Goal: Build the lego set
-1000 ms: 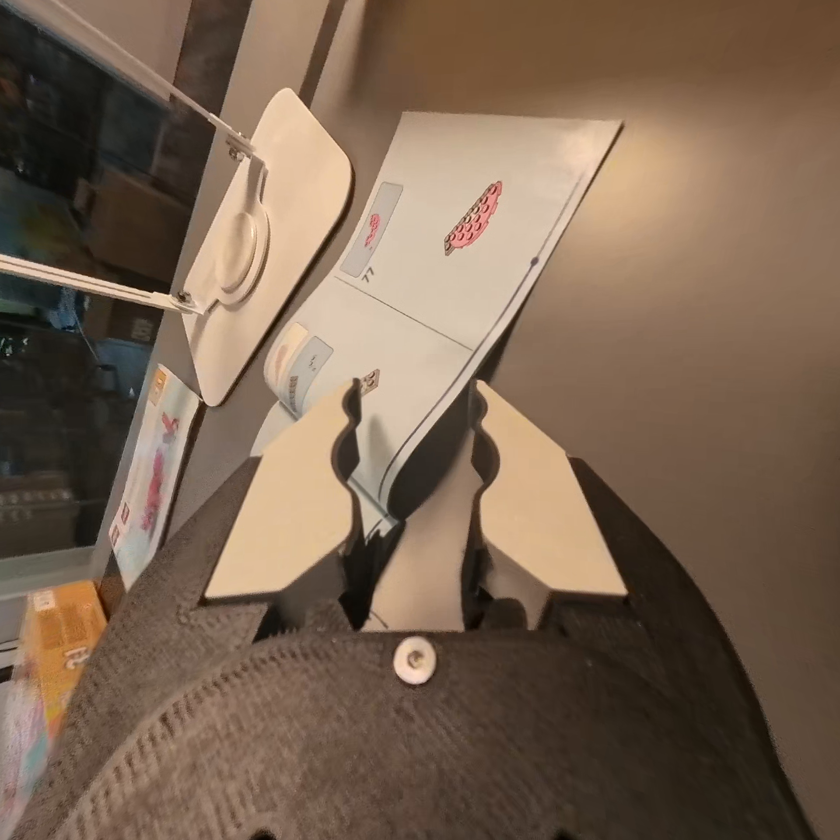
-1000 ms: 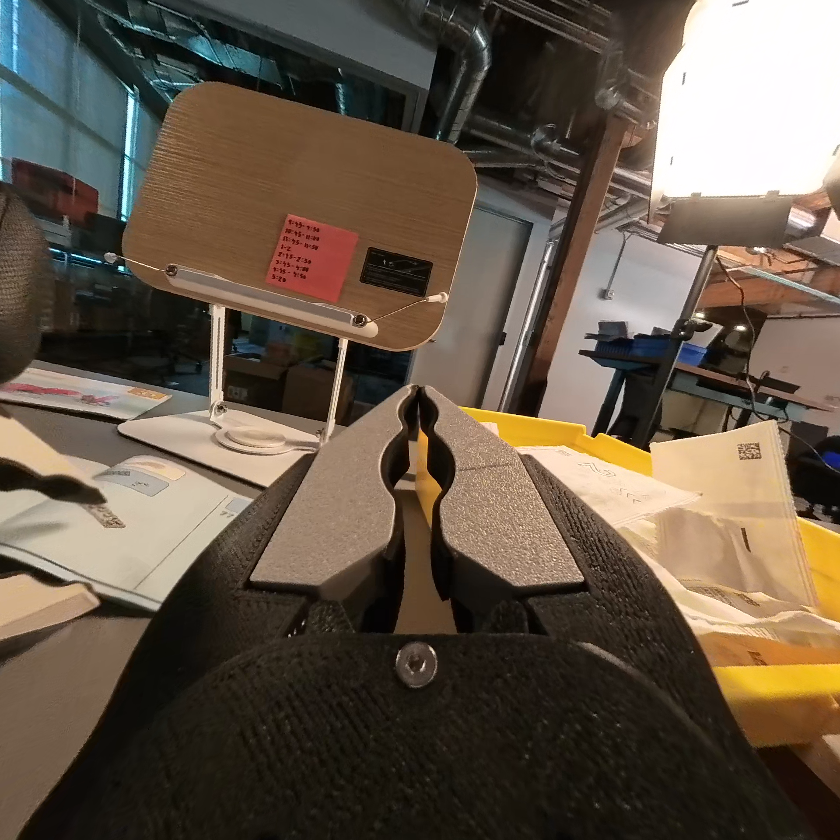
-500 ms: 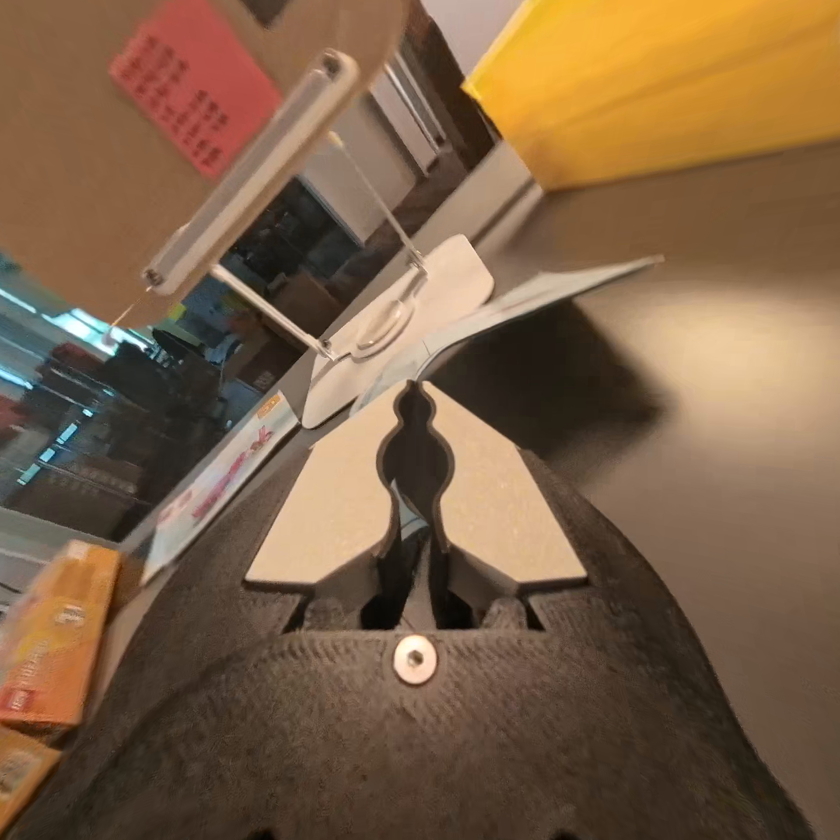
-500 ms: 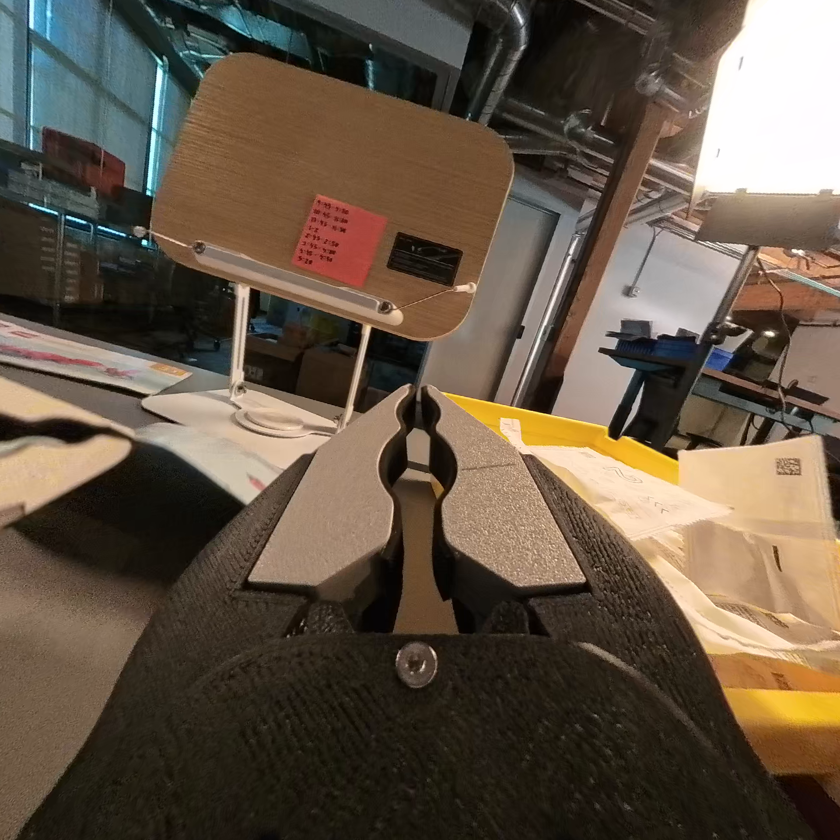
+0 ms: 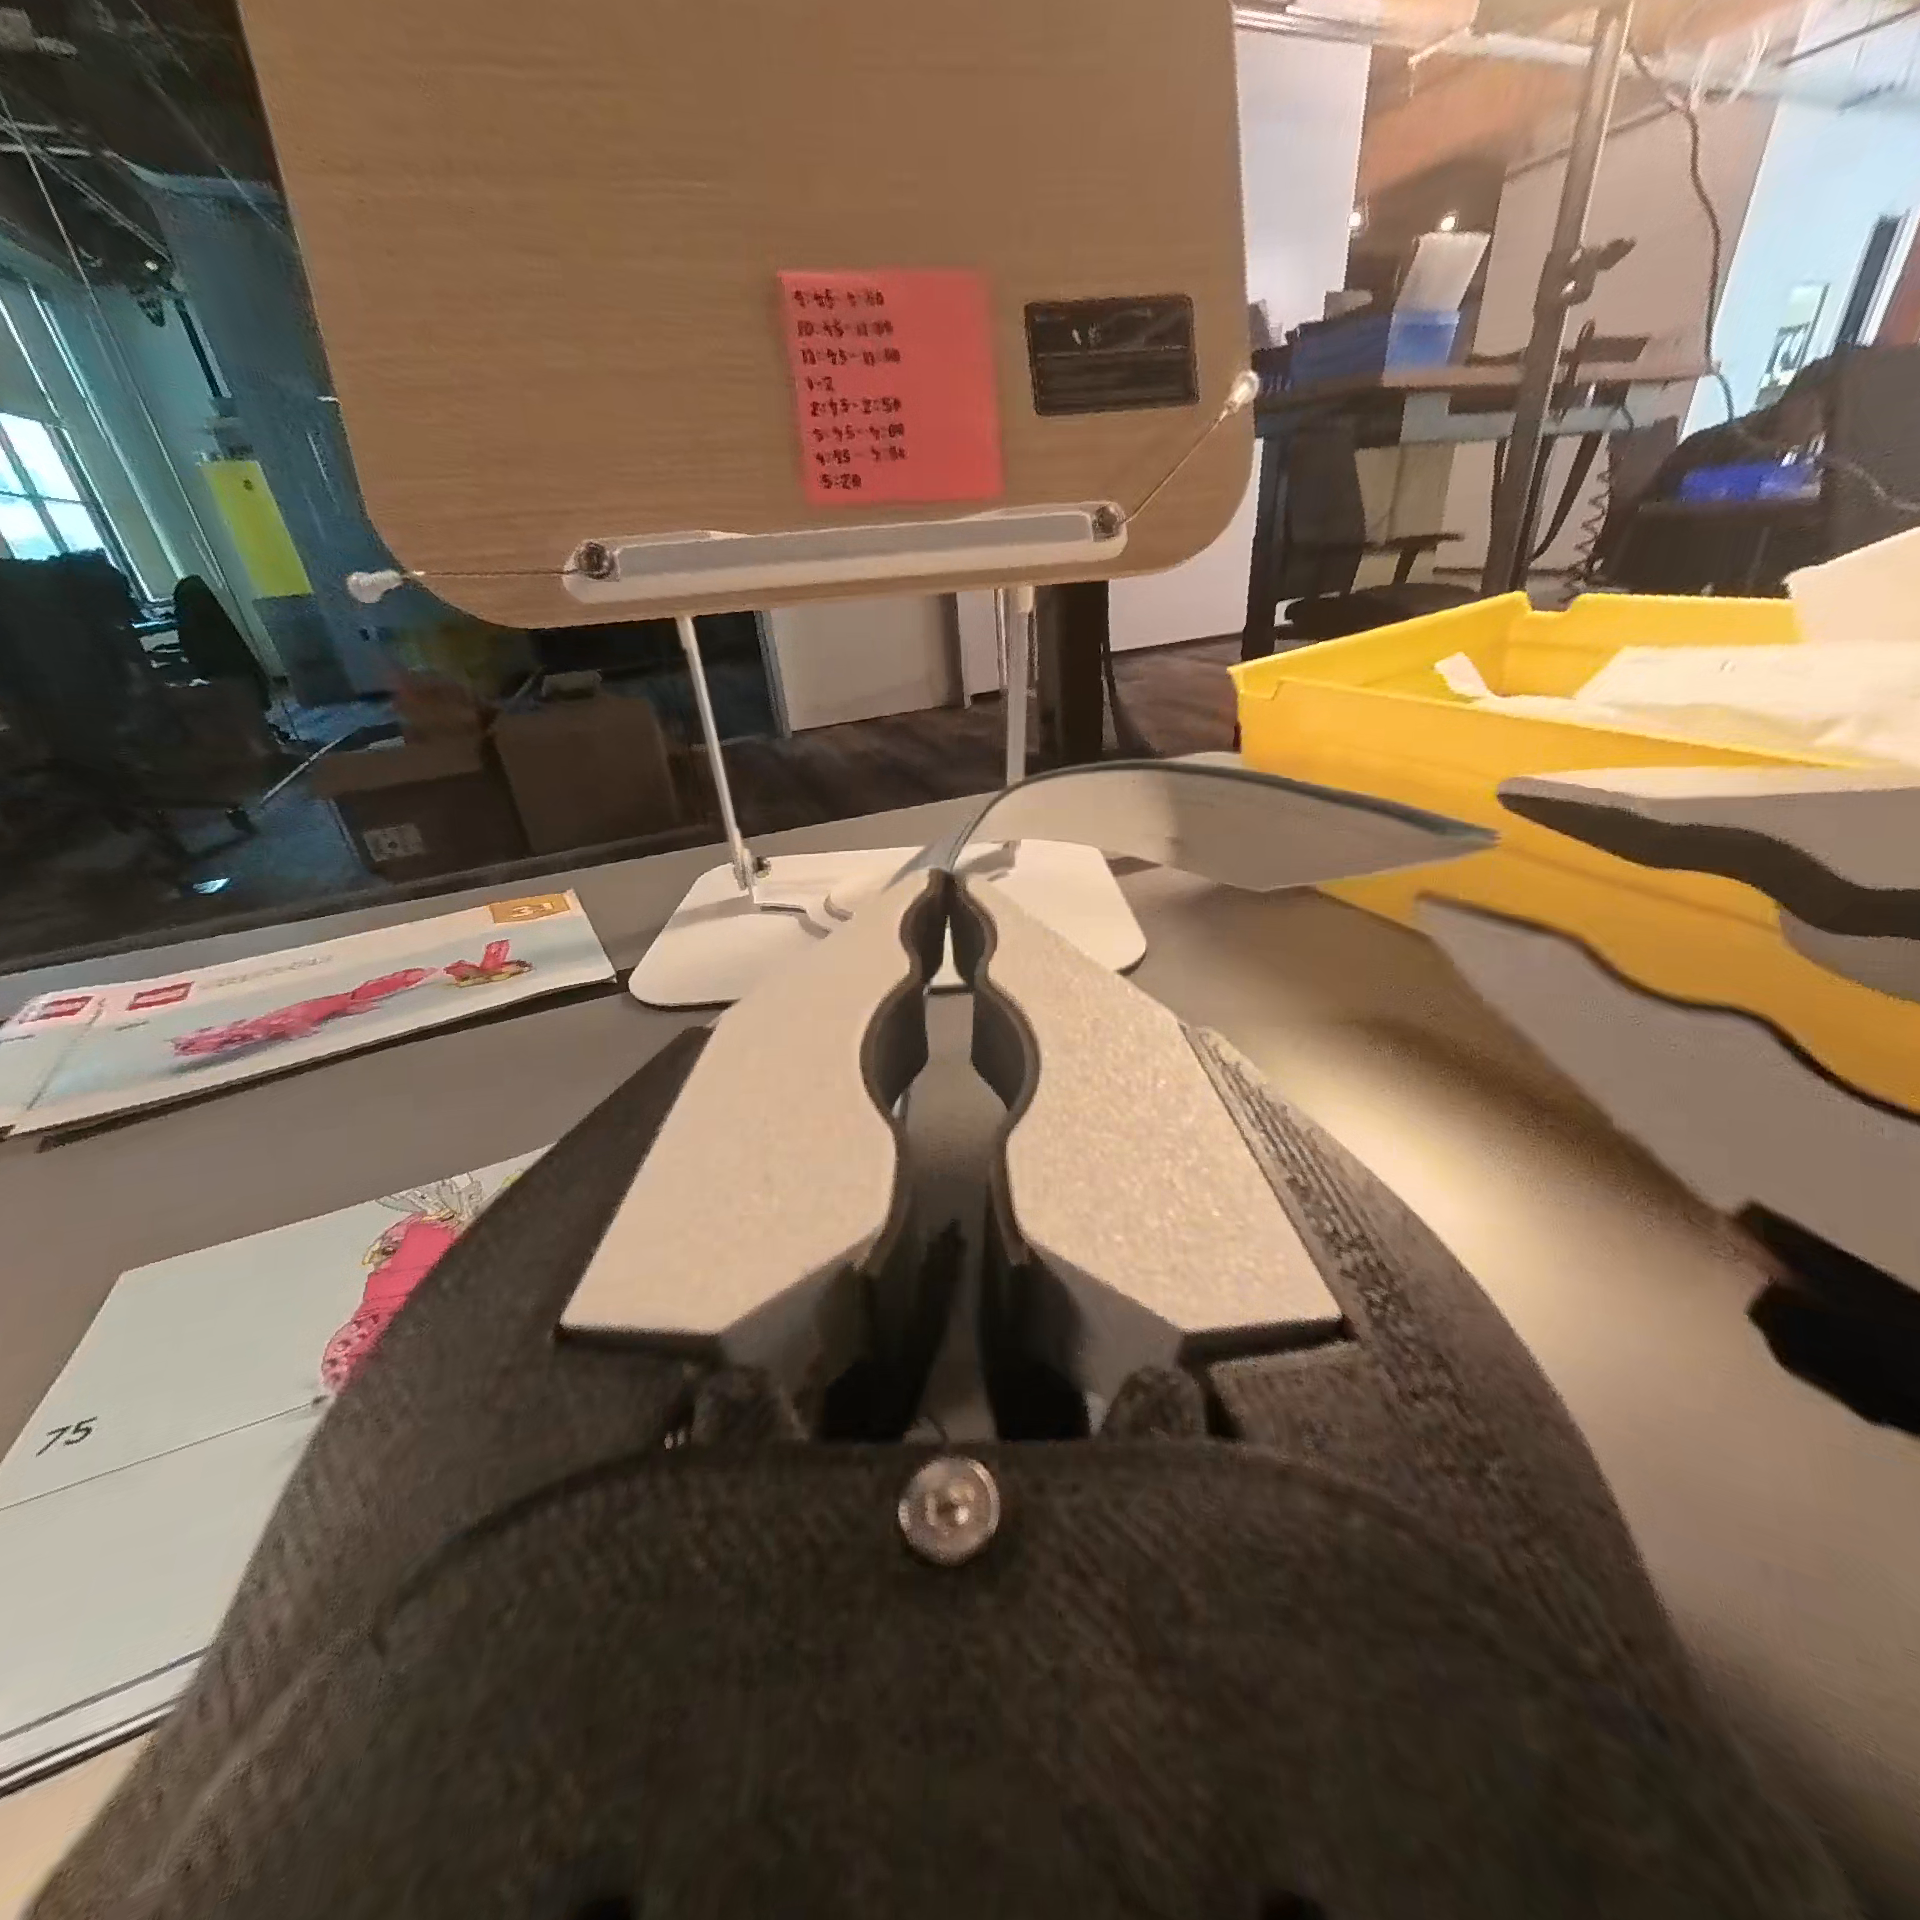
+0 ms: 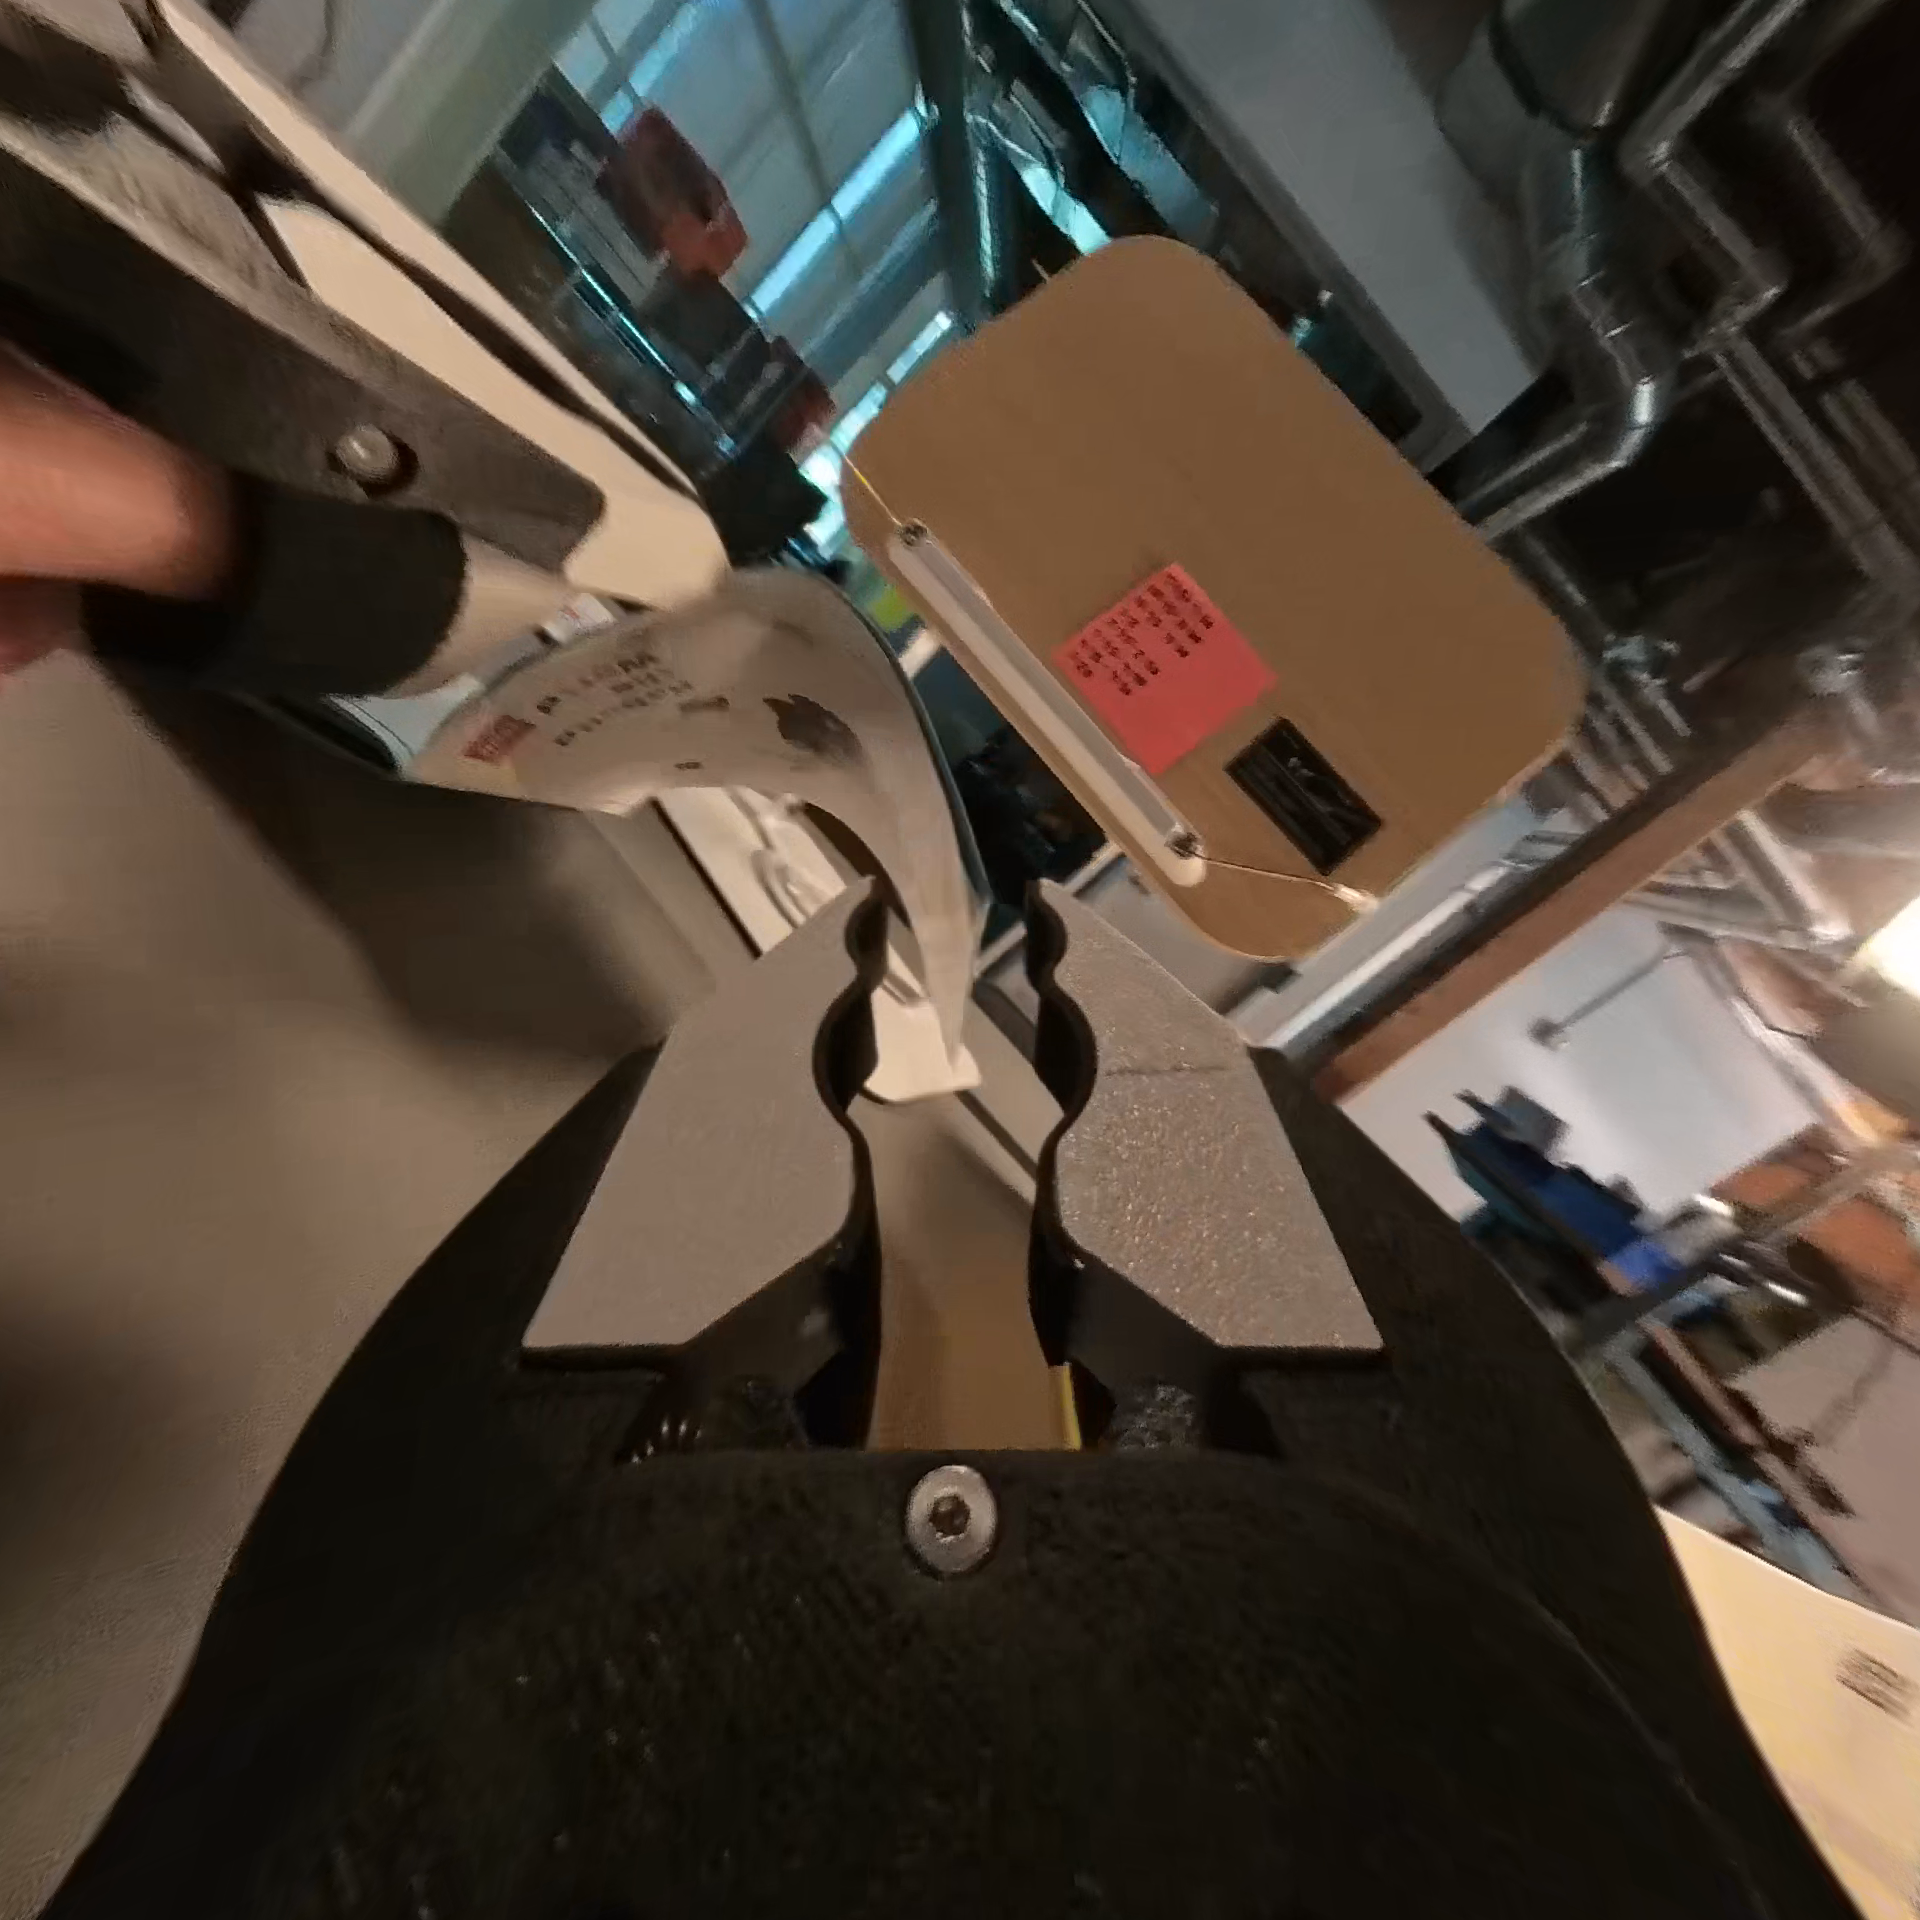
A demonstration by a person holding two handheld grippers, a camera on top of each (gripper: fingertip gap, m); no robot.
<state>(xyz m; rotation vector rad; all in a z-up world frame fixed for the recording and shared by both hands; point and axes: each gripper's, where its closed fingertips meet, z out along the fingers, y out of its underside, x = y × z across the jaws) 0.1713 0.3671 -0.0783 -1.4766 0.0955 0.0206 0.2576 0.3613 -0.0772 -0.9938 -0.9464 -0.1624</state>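
Note:
My left gripper (image 5: 948, 885) is shut on a thin pale booklet (image 5: 1195, 821), pinched by its edge at the fingertips. The booklet arches up and to the right, above the dark table (image 5: 1351, 1143). My right gripper (image 6: 951, 904) is open. The booklet's free corner (image 6: 925, 1039) hangs between its fingers, and a gap shows beside the right pad. In the left wrist view the right gripper (image 5: 1465, 852) comes in from the right with the booklet's tip between its spread fingers. In the right wrist view the left gripper (image 6: 681, 587), held by a hand (image 6: 94, 520), clamps the booklet's other end.
A wooden book stand (image 5: 727, 312) with a pink note (image 5: 894, 384) stands behind on a white base (image 5: 1049, 904). A yellow tray (image 5: 1434, 727) of papers is at the right. Two more booklets (image 5: 312, 987) (image 5: 187, 1403) lie at the left. Left tips to right tips: about 9 cm. The pink note (image 5: 894, 384) is about equally far from each gripper, around 25 cm. It is also in sight in the right wrist view (image 6: 1160, 658).
My left gripper shut on the booklet's edge and lifted it off the table. My right gripper opened, tilted over and moved onto the booklet's free corner.

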